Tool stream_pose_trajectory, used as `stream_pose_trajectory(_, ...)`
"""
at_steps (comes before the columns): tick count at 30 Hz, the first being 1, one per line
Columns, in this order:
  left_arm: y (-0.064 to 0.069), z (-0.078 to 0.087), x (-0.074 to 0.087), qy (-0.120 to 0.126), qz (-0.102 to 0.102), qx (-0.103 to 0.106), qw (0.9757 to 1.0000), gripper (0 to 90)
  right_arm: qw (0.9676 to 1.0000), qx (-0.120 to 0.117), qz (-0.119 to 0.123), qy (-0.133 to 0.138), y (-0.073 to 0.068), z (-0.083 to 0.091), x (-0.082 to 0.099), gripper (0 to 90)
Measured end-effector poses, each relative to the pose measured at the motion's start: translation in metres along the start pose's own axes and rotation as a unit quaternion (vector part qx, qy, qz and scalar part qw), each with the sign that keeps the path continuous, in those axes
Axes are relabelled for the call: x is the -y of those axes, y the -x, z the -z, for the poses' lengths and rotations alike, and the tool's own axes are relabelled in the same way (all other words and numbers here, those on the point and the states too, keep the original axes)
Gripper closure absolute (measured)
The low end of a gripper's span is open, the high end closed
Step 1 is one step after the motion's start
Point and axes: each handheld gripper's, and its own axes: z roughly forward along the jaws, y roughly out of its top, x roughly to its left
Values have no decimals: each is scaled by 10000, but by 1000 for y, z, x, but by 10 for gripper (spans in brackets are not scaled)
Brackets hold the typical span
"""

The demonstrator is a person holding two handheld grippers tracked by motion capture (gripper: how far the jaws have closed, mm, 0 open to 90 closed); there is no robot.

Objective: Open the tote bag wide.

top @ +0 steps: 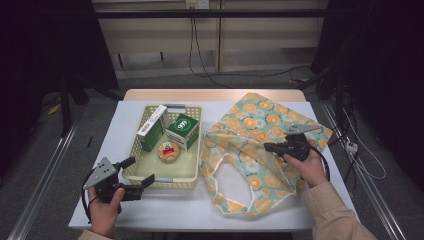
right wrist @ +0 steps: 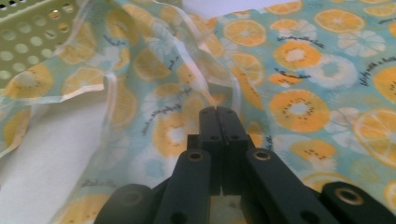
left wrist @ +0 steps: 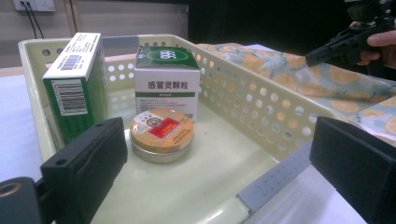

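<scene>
While the left claw (top: 141,173) stands open at the near left part of the surface (top: 165,212), its two jaws straddle the near left corner of the pale yellow basket (top: 131,170), one jaw inside the rim and one outside, with nothing pressed between them. Inside the basket, a round tin (left wrist: 161,134) lies flat near the middle, a white and green box (left wrist: 168,81) stands upright behind it toward the far wall, and a taller green box (left wrist: 77,79) stands against the left wall. Open floor remains at the basket's near half. The right claw (top: 268,147) is fully closed, jaws meeting with nothing visibly caught between them in the right gripper view, and it hovers over the orange-patterned bag (top: 260,122), which lies spread across the right half of the surface, its left edge just beside the basket's right wall. The bag's far corner reaches the far right edge of the surface. Bare surface is free along the near edge and down the left side.
</scene>
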Motion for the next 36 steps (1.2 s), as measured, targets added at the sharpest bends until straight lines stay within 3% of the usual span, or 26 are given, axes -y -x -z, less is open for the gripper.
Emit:
stream_pose_trajectory(11, 1, -2, 1, -28, 8, 8, 10000, 38, 9995, 292, -115, -52, 20, -13, 6, 900)
stream_pose_trajectory(15, 1, -2, 2, -53, 18, 19, 10000, 38, 9991, 328, -187, -189, 25, -20, 12, 900)
stream_pose_trajectory(20, 1, -2, 2, -60, 15, 27, 10000, 38, 9982, 449, -59, -383, 26, -29, 16, 900)
stream_pose_trajectory(24, 0, -2, 2, -51, 12, 25, 10000, 38, 9960, 702, 84, -541, 28, -31, 20, 882)
stream_pose_trajectory(27, 0, -2, 2, -57, 11, 31, 10000, 38, 9962, 715, 1, -495, 29, -32, 23, 870)
stream_pose_trajectory(32, 1, -2, 1, -47, 11, 28, 10000, 38, 9938, 870, 248, -642, 23, -31, 21, 769)
stream_pose_trajectory(36, 1, -2, 1, -42, 9, 29, 10000, 38, 9950, 792, 243, -556, 17, -29, 17, 693)
